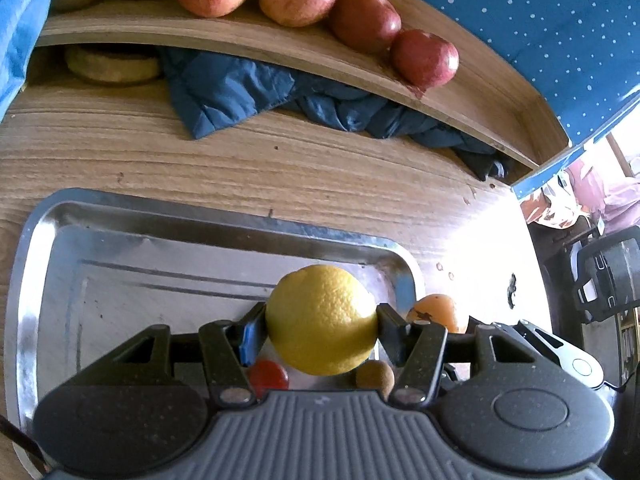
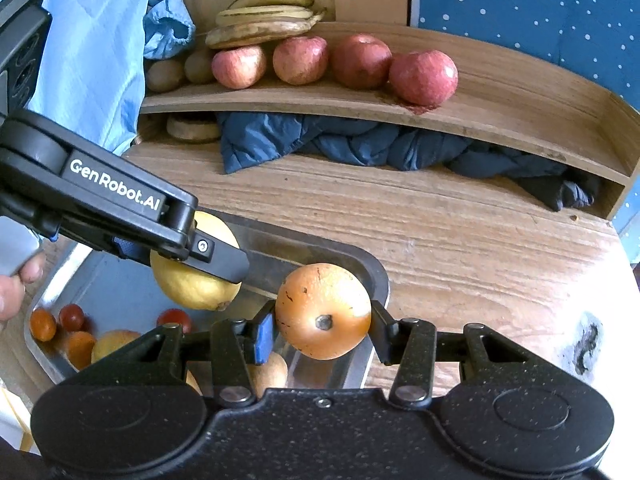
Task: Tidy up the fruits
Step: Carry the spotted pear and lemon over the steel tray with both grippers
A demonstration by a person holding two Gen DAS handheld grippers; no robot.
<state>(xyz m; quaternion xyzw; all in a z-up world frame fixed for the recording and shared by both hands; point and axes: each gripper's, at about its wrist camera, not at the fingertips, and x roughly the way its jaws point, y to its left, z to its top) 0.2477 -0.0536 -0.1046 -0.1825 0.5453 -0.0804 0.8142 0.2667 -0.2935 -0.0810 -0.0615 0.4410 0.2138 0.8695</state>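
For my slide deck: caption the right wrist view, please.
Right tongs grip a round orange fruit above the steel tray.

Shiny metal tray (image 1: 224, 216), seemingly wood shelf (image 2: 500, 92).

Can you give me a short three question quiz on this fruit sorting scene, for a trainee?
1. True or false: the left gripper is shut on the lemon.
2. What fruit does the right gripper hold?
A. the orange
B. a kiwi
C. a grape
3. How many red apples sit in a row on the wooden shelf?

Key:
1. True.
2. A.
3. Four.
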